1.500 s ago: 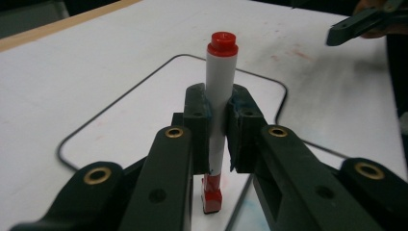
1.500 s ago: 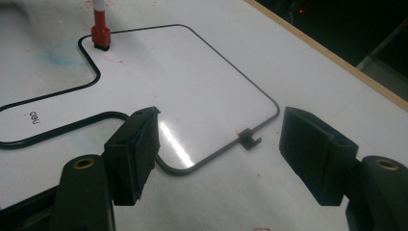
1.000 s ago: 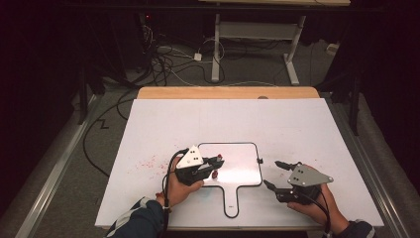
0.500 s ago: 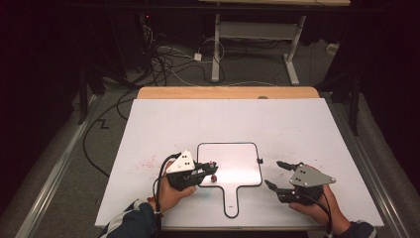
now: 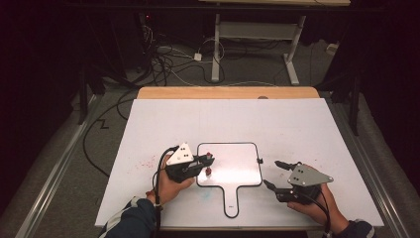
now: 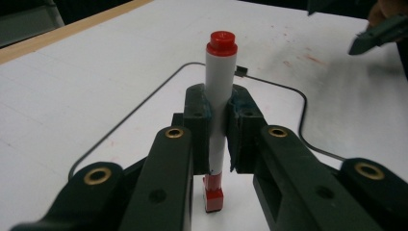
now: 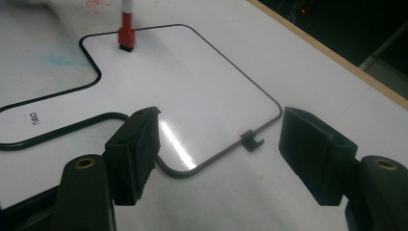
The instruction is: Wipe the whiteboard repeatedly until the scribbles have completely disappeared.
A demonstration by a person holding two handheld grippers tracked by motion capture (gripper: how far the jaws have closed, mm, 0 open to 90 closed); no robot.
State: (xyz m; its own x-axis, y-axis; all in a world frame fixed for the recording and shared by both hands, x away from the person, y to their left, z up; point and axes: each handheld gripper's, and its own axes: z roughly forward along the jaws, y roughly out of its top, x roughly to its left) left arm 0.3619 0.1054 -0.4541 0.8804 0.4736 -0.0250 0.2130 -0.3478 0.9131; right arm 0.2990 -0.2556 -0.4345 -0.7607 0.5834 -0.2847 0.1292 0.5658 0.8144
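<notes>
Marker (image 6: 219, 103) was clamped upright in left gripper (image 5: 205, 163) over whiteboard (image 5: 237, 166), best pressed lightly and squarely; right gripper (image 5: 275, 173) was held wide, empty.

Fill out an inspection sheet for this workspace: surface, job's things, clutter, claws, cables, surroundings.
Surface: white table sheet on a wooden top, with faint red smudges left of the board.
Job's things: small handled whiteboard lying flat, handle toward the person; red marker held upright, its lower end on or just above the board.
Clutter: nothing seen.
Claws: left claw shut on the marker's barrel; right claw open and empty, off the board's right edge.
Cables: a black cable trails from the left claw; loose cables lie on the floor beyond the table.
Surroundings: dark room, a white table frame standing behind.
</notes>
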